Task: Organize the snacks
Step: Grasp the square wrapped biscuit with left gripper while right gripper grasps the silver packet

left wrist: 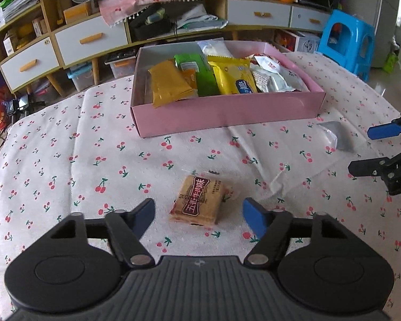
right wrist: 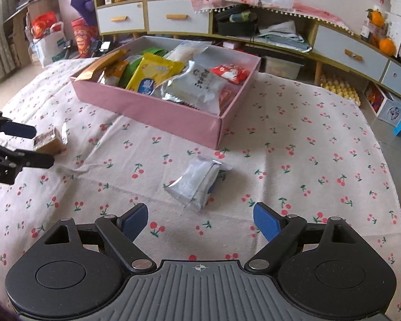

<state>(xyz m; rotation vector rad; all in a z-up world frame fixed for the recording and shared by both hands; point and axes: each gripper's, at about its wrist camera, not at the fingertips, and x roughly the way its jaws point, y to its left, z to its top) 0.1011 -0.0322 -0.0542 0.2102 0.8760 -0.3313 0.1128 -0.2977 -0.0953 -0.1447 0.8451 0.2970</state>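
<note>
Item 1: tan biscuit packet [left wrist: 196,200], small, square, clear-wrapped with a printed brown label. It is lying flat on the cherry-print cloth [left wrist: 93,160] covering the tabletop, just ahead of the left gripper [left wrist: 199,214], roughly in line with the gap between its blue fingers [left wrist: 254,218]. Those fingers are standing wide apart, holding nothing. Judged handling: light, fairly stiff as a block, brittle inside, slick film outside. Best hold is probably across the two long flat sides, with moderate squeeze; the crimped end seams at 12 and 6 o'clock are looking too flimsy to carry it.

Item 2: silver foil pouch [right wrist: 197,184], soft, puffed, creased. It is resting on the cloth at 12 o'clock from the right gripper [right wrist: 200,222], near but not touching it. The right fingers [right wrist: 266,223] are likewise spread and empty. Judged handling: very light, yielding, slippery foil; a pinch across the middle of the body should be holding better than one at the sealed edge.

Destination: pink box [left wrist: 227,112], open-topped, sitting at 12 o'clock from both packets, well apart from each. It is already holding a row of packets, among them a yellow bag [left wrist: 234,76] and a green bag [left wrist: 200,75]. Free room seems to be remaining at its left end.
</note>
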